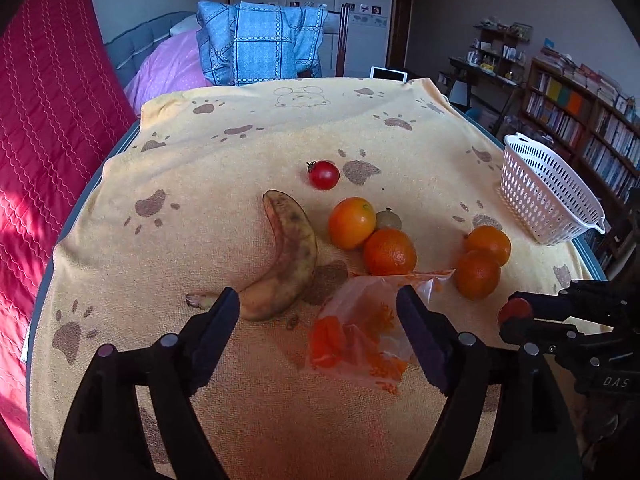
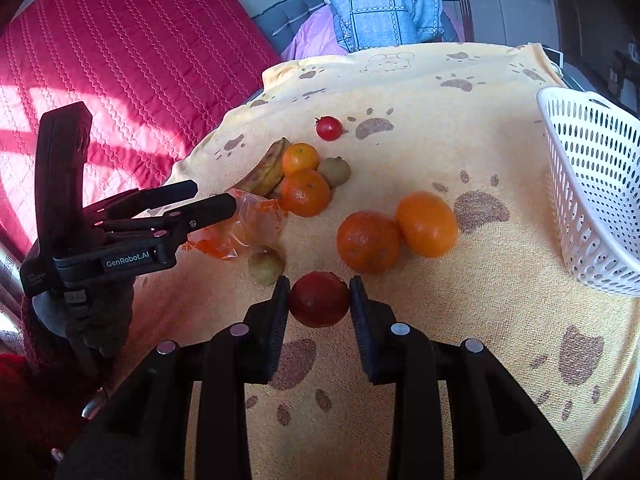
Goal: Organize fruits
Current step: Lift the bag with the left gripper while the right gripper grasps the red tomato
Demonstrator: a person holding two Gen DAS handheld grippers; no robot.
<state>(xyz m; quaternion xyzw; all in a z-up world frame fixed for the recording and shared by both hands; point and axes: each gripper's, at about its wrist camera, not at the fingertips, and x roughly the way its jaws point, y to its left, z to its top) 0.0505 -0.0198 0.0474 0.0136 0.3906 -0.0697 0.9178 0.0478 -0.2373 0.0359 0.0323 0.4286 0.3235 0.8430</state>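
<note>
My right gripper (image 2: 319, 300) is shut on a red tomato (image 2: 319, 299), held just above the yellow paw-print towel; the tomato also shows in the left wrist view (image 1: 515, 309). My left gripper (image 1: 318, 308) is open over a clear plastic bag (image 1: 356, 332) of orange bits, beside a spotted banana (image 1: 288, 256). Several oranges lie mid-table: one pair (image 2: 396, 232) just ahead of the right gripper, another pair (image 1: 372, 236) by the banana. A second small red tomato (image 1: 323, 175) lies farther back. A white perforated basket (image 2: 596, 192) stands at the right edge.
Two small green-brown fruits lie on the towel, one by the bag (image 2: 266, 265) and one behind the oranges (image 2: 335, 171). A red quilted bed (image 1: 44, 128) runs along the left. A bookshelf (image 1: 580, 120) stands at the right, a chair with a blue pillow (image 1: 260, 40) behind.
</note>
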